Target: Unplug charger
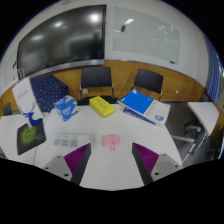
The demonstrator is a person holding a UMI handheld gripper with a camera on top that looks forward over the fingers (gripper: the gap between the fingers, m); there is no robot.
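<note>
Our gripper (110, 163) hovers with its purple pads (77, 158) spread wide and nothing between them, above a white surface (110, 175). Just beyond lies a pink box (111, 143), our landmark; a yellow box (102, 105) sits well behind it. We cannot make out any charger or cable from here.

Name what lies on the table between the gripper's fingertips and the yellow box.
In the gripper view, a small pink packet lies on the white table, just ahead of the open gripper and short of the yellow box. Otherwise that stretch is bare.
</note>
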